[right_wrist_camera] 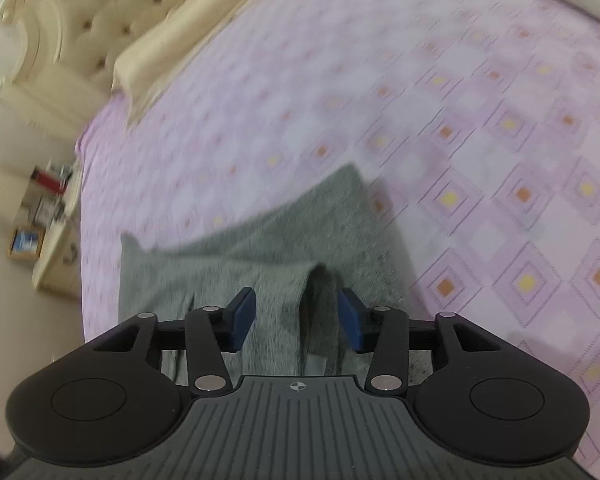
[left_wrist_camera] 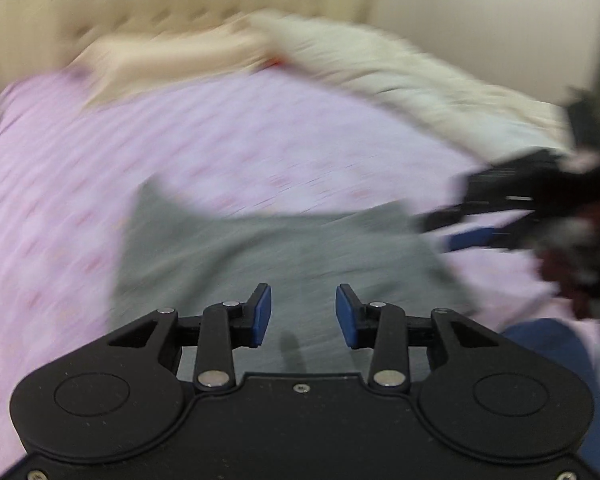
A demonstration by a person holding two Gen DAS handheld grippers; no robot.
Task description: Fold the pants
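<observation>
Grey pants [left_wrist_camera: 276, 248] lie on a pink patterned bedspread [left_wrist_camera: 220, 140]. In the left wrist view, blurred by motion, my left gripper [left_wrist_camera: 303, 314] is open above the grey cloth, holding nothing. The right gripper [left_wrist_camera: 500, 208] shows at the right edge, over the pants' right side. In the right wrist view the pants [right_wrist_camera: 236, 256] lie spread below, with a raised fold [right_wrist_camera: 320, 280] of cloth between the fingers. My right gripper [right_wrist_camera: 296, 316] is open, jaws wide on either side of that fold.
A cream tufted headboard [right_wrist_camera: 112, 4] and a beige pillow [right_wrist_camera: 180, 28] lie at the far end of the bed. A white blanket [left_wrist_camera: 380, 68] lies along the far right. A bedside shelf with boxes [right_wrist_camera: 44, 208] stands left of the bed.
</observation>
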